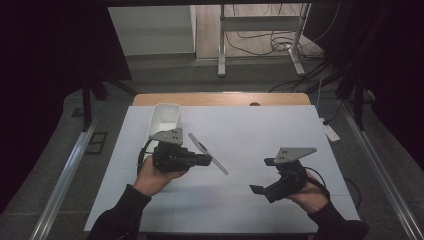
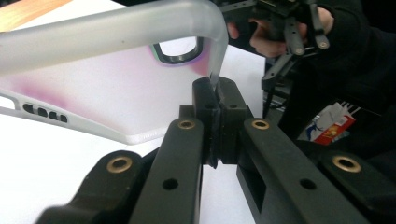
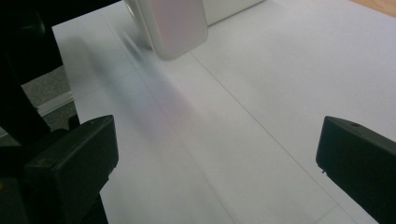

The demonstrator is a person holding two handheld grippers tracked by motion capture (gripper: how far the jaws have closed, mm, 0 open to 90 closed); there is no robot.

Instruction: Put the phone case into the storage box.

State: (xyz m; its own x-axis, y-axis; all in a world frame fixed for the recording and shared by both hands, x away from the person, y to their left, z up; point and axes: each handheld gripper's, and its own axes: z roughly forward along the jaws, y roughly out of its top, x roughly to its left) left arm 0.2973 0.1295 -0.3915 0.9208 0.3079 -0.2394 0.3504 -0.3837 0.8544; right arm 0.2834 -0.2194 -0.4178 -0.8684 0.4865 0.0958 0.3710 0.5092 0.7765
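Observation:
A translucent frosted phone case (image 2: 116, 84) with a dark-rimmed camera cutout hangs tilted above the white table. My left gripper (image 2: 217, 93) is shut on the case's edge, pads pinching the rim. From above, the case (image 1: 207, 152) appears as a thin slanted strip just right of the left gripper (image 1: 208, 160). My right gripper (image 1: 262, 175) is held at the lower right, jaws wide apart, pointing left toward the case with a gap of bare table between. In the right gripper view the right gripper (image 3: 217, 158) is open with nothing between its fingers, and the case's rounded corner (image 3: 180, 25) shows ahead.
A white oblong bin (image 1: 165, 117) stands at the back left of the white sheet (image 1: 250, 125), behind the left hand. A wooden table edge (image 1: 220, 98) runs along the back. A red-and-white packet (image 2: 331, 123) lies off to the side.

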